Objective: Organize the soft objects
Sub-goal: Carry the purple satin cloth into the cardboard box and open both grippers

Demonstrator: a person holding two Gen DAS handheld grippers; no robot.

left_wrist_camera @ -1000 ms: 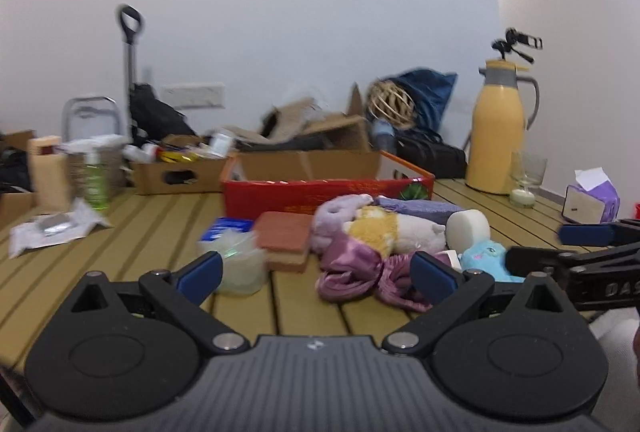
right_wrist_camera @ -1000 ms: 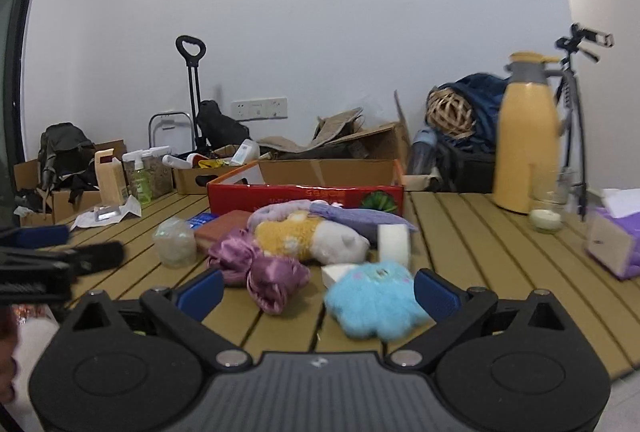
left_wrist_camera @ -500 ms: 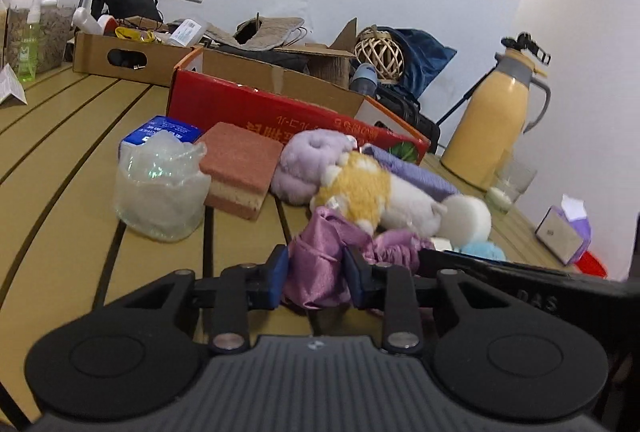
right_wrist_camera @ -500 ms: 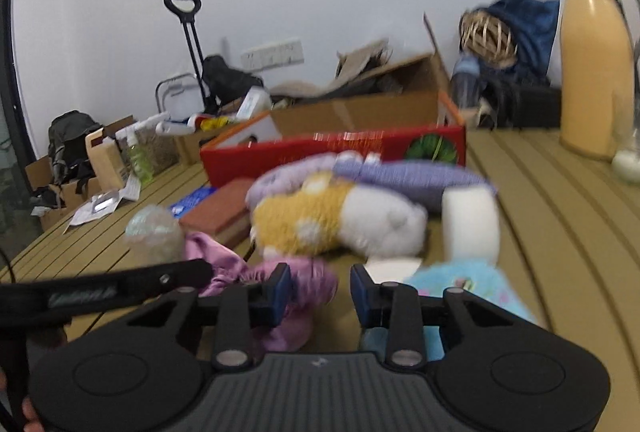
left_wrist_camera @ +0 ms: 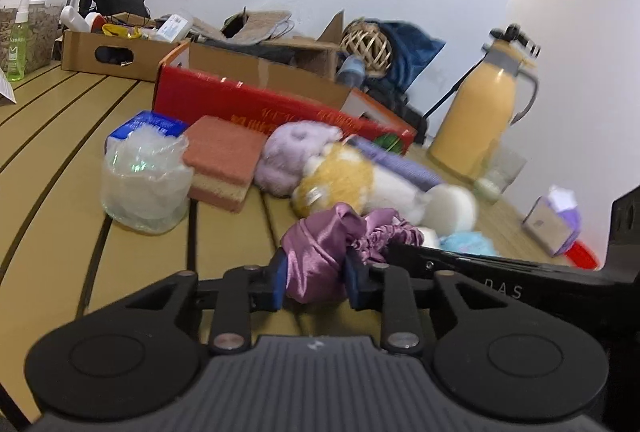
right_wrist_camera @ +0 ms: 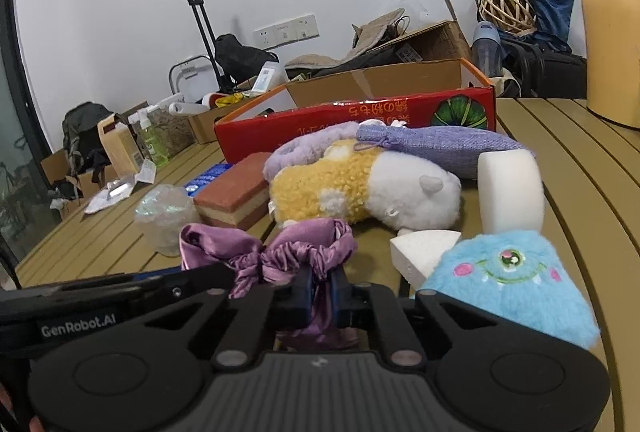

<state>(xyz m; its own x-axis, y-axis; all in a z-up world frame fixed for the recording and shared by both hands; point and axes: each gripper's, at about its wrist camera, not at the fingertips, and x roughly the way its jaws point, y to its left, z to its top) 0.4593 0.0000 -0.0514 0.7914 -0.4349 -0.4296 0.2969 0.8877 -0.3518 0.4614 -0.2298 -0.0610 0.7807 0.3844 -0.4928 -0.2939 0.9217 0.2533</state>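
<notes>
A crumpled, glossy purple satin scrunchie (left_wrist_camera: 320,256) lies on the slatted wooden table (left_wrist_camera: 60,151). The left gripper (left_wrist_camera: 316,280) is closing on one end; the right gripper (right_wrist_camera: 320,290) is clamped tight on its other end.

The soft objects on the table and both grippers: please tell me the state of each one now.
left gripper: closing on purple satin cloth
right gripper: shut on the same cloth
red box: open, contents unseen
yellow-white plush: lying on its side
blue plush: lying free
white sponge: on edge
</notes>
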